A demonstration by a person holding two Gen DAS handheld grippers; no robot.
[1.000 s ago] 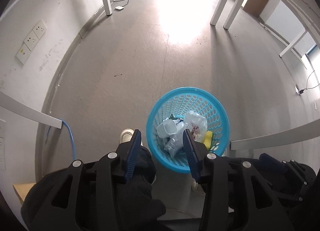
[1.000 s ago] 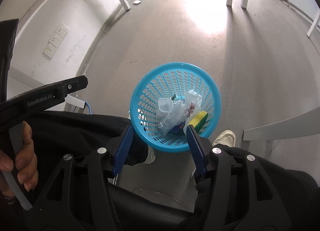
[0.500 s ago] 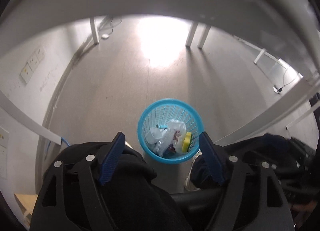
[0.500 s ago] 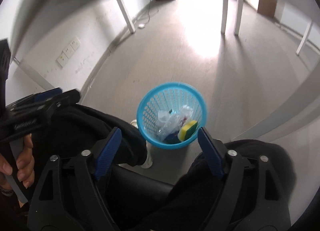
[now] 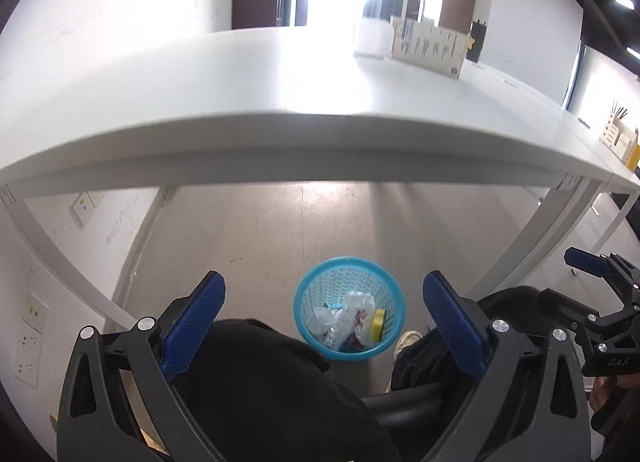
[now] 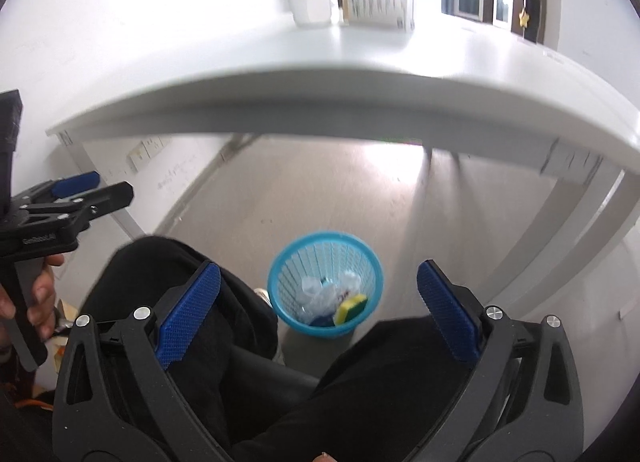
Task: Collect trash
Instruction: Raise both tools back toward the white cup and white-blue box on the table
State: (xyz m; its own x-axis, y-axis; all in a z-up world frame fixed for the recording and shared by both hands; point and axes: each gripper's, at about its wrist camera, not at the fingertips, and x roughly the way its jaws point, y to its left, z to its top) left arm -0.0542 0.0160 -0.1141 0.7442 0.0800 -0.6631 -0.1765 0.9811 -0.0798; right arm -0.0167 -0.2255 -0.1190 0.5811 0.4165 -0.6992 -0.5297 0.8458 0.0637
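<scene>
Jaws of the left gripper and right gripper have just been opening and now gape empty; both have risen from the round blue perforated plastic basket on the floor beyond, holding crumpled wrappers, so the bare white tabletop farther off suggests collecting is done.

Basket on the floor under the table; trash in it; box far right on the table.

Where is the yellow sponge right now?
In both wrist views the yellow sponge lies inside the blue basket, against its right wall beside crumpled clear plastic, on the floor under the white table.
</scene>
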